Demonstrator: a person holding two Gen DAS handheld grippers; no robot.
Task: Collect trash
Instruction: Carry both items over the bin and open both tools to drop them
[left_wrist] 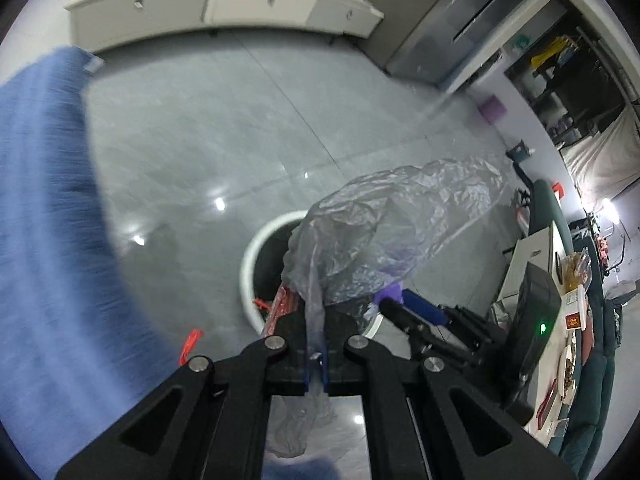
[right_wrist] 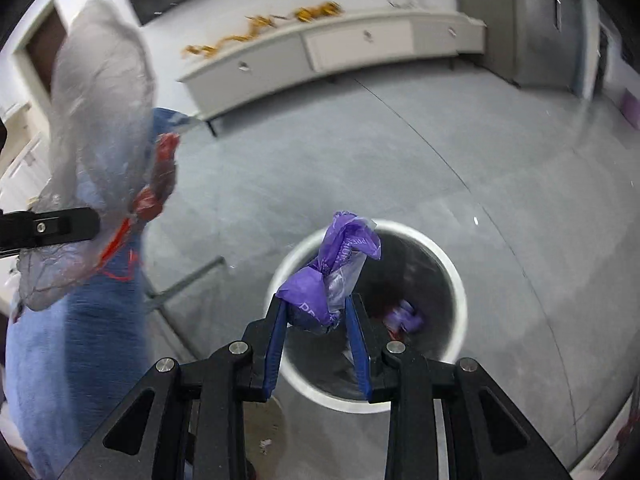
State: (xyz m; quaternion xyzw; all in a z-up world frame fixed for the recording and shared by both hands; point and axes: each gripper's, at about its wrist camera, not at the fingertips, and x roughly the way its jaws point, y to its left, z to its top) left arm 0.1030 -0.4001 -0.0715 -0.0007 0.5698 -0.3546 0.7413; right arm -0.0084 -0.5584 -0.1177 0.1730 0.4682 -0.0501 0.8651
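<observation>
While tools clench clear bag [left_wrist: 400,232] and purple wrapper [right_wrist: 332,276]: bin [right_wrist: 456,280] below, blue cloth [left_wrist: 44,200] alongside.

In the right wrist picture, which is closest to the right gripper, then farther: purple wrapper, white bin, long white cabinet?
1. Purple wrapper: held between the fingers.
2. White bin: just beyond, on the floor.
3. Long white cabinet: farthest, along the back wall.

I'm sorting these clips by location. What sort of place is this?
Most likely a home living room: a long white low cabinet with drawers along the wall, a glossy grey tiled floor, and a round white-rimmed trash bin standing on it.
</observation>
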